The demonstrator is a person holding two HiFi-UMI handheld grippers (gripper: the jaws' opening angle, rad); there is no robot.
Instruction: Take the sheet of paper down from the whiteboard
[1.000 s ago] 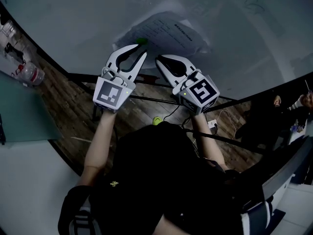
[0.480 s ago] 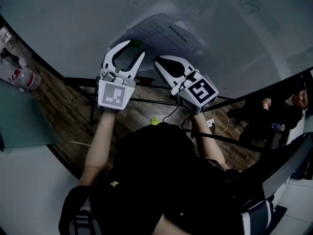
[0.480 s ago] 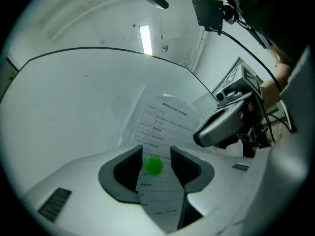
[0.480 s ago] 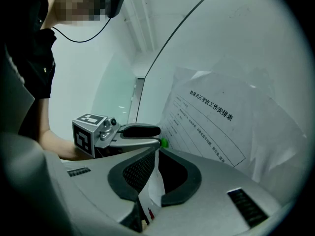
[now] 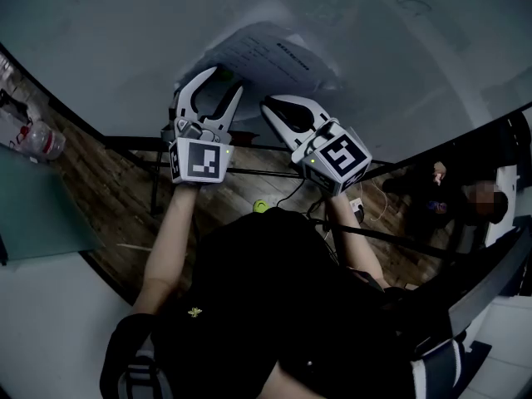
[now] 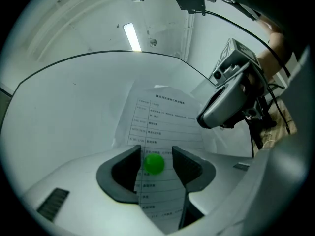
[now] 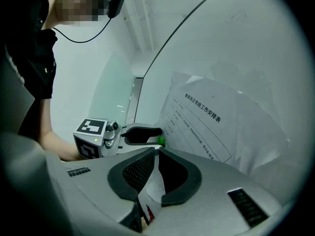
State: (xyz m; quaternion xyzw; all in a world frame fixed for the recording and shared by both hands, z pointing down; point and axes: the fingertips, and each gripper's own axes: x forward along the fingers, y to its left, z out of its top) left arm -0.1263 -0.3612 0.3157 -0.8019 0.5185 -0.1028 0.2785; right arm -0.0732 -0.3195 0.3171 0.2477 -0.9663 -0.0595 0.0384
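Note:
A printed sheet of paper point(image 5: 278, 52) hangs on the whiteboard point(image 5: 125, 23), bulging away from it. A small green magnet point(image 6: 154, 163) sits on the sheet point(image 6: 160, 117). My left gripper point(image 6: 155, 154) straddles the magnet; its jaws have just been opening and stand open, with a gap on each side of the magnet. In the head view the left gripper point(image 5: 223, 80) is at the sheet's lower left. My right gripper point(image 7: 156, 154) is shut on the sheet's lower edge point(image 7: 153, 181), and in the head view it point(image 5: 270, 104) sits just right of the left one.
The whiteboard stand's black bars point(image 5: 249, 169) cross the wooden floor below the grippers. Plastic bottles point(image 5: 37, 140) lie at far left. A small green ball point(image 5: 262, 207) lies on the floor. Another person point(image 5: 440, 185) is at right; the person holding the grippers point(image 7: 44, 48) shows at left.
The left gripper's jaws have spread from nearly closed to wide apart, and the gripper has rolled a little. The right gripper has stayed put, holding the sheet.

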